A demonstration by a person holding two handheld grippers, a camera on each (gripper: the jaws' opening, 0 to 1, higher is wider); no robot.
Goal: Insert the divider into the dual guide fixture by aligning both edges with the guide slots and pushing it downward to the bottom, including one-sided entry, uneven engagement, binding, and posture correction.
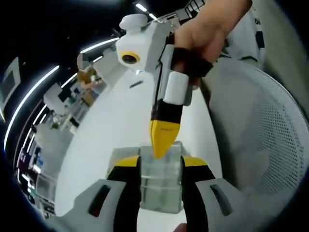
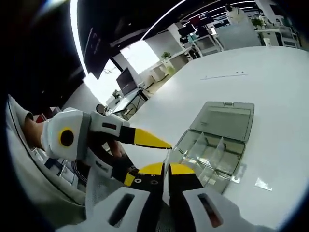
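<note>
A clear plastic box with guide slots sits between my left gripper's yellow-tipped jaws, which are shut on it. From above, my right gripper, held by a hand, points its closed yellow tips down onto the box's top edge. In the right gripper view the box lies on the white table with its lid folded back and clear dividers standing inside. My right gripper is shut on a thin clear divider seen edge-on at the box's near corner. The left gripper reaches that corner from the left.
The white table stretches far and right of the box, with a small clear piece lying near its front. A white mesh chair back stands close on the right. Desks and monitors line the far side.
</note>
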